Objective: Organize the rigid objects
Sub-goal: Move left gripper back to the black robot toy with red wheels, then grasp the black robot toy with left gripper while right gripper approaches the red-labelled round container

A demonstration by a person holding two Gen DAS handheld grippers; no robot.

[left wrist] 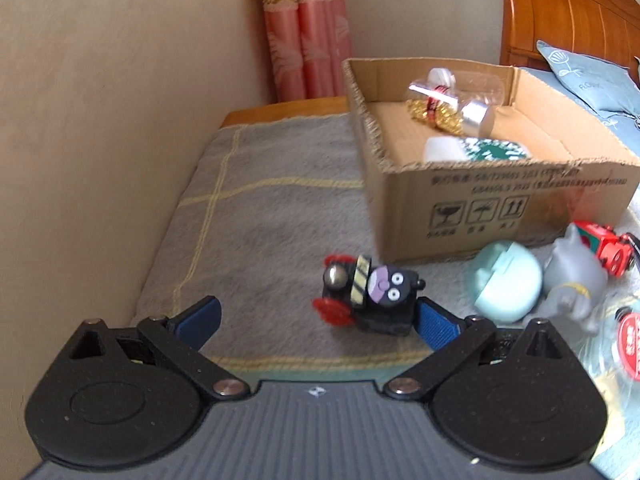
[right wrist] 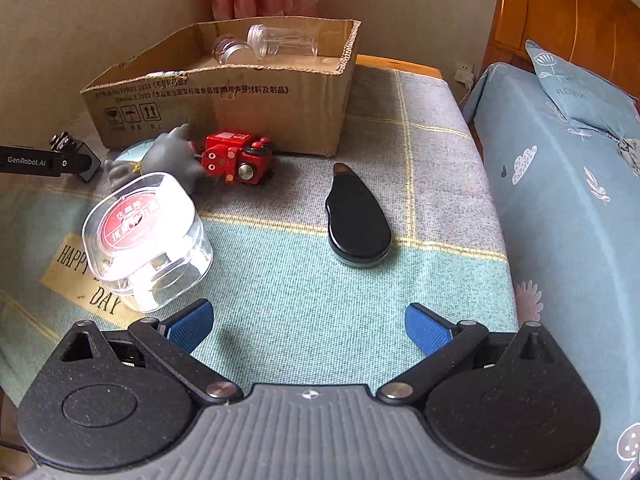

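Toys lie scattered before the cardboard box.
Your left gripper gapes around the black toy train; your right gripper is spread, empty, facing the black case.

Curtain: we saw a pink curtain with gold trim, hanging in the corner behind the table.
Wall: a plain beige wall ran along the left side.
Blanket: a grey and teal blanket with yellow lines covered the table; a tan patch read "HAPPY" and "DAY".
Headboard: an orange wooden headboard stood at the right.
Bed: we saw a blue patterned sheet and a matching pillow.
Socket: a white wall socket sat near the bed.
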